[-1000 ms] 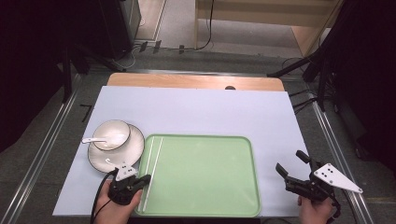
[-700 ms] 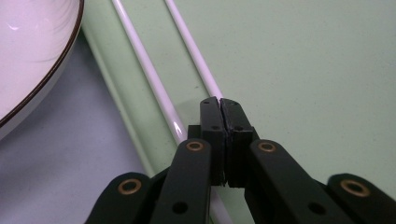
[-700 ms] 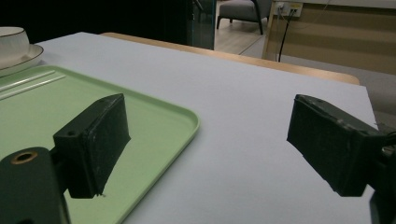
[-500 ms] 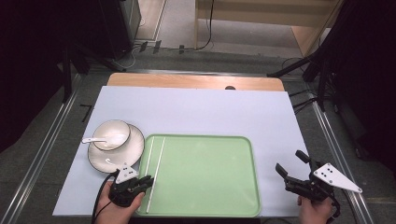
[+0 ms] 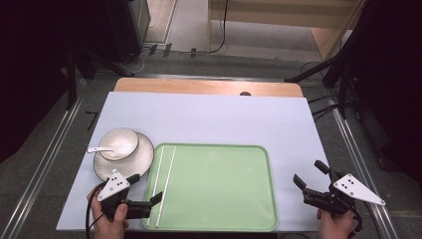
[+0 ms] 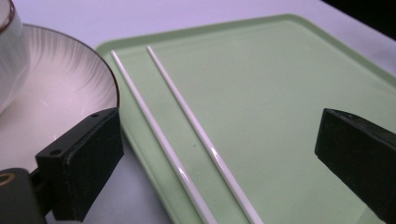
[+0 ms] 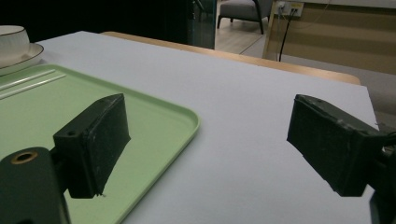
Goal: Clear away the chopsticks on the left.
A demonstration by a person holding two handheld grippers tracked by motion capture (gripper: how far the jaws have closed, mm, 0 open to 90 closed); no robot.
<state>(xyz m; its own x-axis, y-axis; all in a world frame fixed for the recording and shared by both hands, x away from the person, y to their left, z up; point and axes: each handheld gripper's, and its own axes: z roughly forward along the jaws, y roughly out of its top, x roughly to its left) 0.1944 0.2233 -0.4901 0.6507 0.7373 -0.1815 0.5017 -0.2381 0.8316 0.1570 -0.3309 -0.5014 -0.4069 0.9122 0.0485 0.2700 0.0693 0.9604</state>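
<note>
Chopsticks (image 5: 165,183): thin, white, glossy; smooth green tray (image 5: 224,189)

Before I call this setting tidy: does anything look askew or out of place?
Slightly. The two white chopsticks lie on the green tray along its left edge, not quite parallel: they spread apart toward the far end. The spoon rests in the bowl on its plate. Nothing spilled or damaged.

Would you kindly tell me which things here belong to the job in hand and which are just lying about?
In the job:
- chopsticks
- green tray
- left gripper, open

Lying about:
- bowl
- spoon
- plate
</note>
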